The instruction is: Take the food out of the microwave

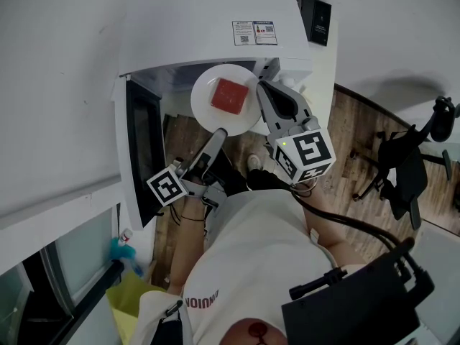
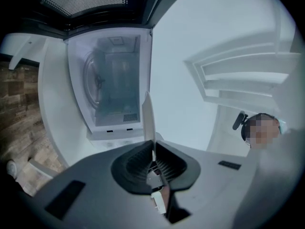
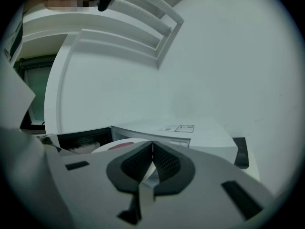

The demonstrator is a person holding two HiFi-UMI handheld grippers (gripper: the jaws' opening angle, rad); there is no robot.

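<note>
A white plate [image 1: 205, 95] carrying a red square of food [image 1: 230, 95] is held in the air just in front of the open white microwave [image 1: 208, 27]. My left gripper [image 1: 220, 132] is shut on the plate's near rim; in the left gripper view the plate [image 2: 148, 113] shows edge-on between the jaws of the left gripper [image 2: 152, 151], with the bare microwave cavity [image 2: 112, 80] beyond. My right gripper [image 1: 260, 86] is shut on the plate's right rim. In the right gripper view, the plate [image 3: 125, 143] and food [image 3: 116, 146] lie just past the right gripper [image 3: 152, 156].
The microwave door [image 1: 140, 149] stands swung open at the left. A small black device [image 1: 316, 11] lies on the surface right of the microwave. A black office chair [image 1: 406, 164] stands on the wooden floor at right. A yellow bag [image 1: 129, 293] sits at lower left.
</note>
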